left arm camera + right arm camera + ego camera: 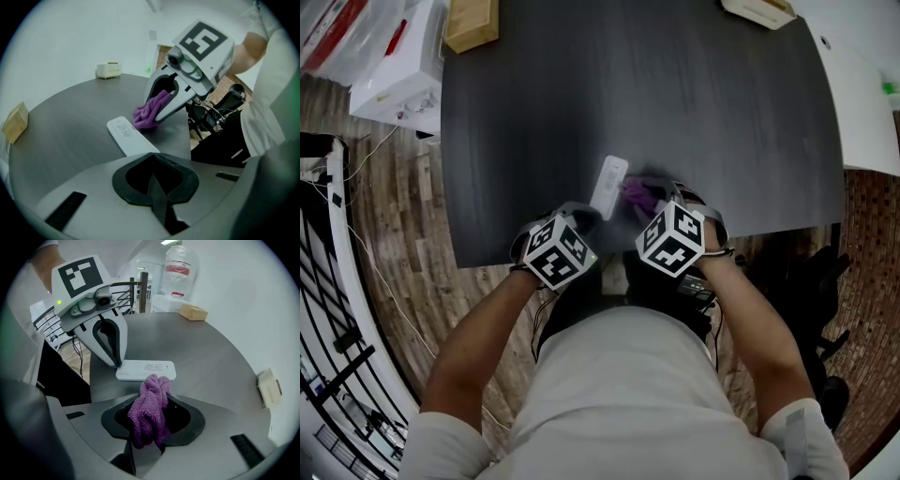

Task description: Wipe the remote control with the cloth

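Note:
A white remote control (609, 183) lies on the dark table (722, 122) near its front edge. My left gripper (589, 217) is shut, and its tips rest on the remote's near end (140, 149). In the right gripper view the left gripper (116, 363) comes down on the left end of the remote (145, 370). My right gripper (152, 401) is shut on a bunched purple cloth (150, 411). The cloth (635, 193) touches the remote's right side. In the left gripper view the right gripper (157, 117) presses the cloth (149, 113) beside the remote's far end.
A wooden block (472, 21) sits at the table's far left corner and a small cream box (759, 9) at the far right. White boxes (398, 75) stand on the wood floor to the left. A white table (872, 103) adjoins on the right. The table's front edge runs just under both grippers.

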The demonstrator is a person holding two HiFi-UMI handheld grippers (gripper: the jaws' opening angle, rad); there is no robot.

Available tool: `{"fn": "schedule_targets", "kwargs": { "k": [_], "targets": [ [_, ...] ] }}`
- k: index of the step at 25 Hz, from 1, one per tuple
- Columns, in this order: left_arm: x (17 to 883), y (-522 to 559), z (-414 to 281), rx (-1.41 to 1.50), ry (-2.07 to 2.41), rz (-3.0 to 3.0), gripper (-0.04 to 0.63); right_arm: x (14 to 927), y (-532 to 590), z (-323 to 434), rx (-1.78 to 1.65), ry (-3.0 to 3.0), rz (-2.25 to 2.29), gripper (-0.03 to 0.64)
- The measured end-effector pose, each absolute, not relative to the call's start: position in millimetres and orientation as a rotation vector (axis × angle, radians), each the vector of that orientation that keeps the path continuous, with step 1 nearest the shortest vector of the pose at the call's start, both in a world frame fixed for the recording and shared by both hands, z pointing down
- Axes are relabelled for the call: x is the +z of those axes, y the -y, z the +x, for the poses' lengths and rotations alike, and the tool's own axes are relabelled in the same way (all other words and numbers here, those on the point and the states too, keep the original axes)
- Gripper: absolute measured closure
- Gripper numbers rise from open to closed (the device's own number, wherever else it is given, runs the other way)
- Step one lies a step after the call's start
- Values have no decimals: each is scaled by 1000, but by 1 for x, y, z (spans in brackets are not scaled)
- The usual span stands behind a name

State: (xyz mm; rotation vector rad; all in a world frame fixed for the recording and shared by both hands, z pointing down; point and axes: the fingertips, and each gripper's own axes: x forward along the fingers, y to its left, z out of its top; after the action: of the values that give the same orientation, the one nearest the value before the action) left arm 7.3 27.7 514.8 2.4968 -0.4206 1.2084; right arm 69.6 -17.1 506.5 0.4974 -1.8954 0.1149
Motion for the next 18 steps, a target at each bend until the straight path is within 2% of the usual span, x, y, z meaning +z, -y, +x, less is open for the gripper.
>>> {"fn": "schedule_targets", "kwargs": {
  "k": [8, 18],
  "targets": [
    [505, 25, 1, 1251, 638, 2572, 591, 494, 84, 70, 38, 1853, 685, 486],
    [517, 37, 11, 1298, 584, 2585, 592, 509, 64, 57, -43, 1799, 666, 488]
  ]
}}
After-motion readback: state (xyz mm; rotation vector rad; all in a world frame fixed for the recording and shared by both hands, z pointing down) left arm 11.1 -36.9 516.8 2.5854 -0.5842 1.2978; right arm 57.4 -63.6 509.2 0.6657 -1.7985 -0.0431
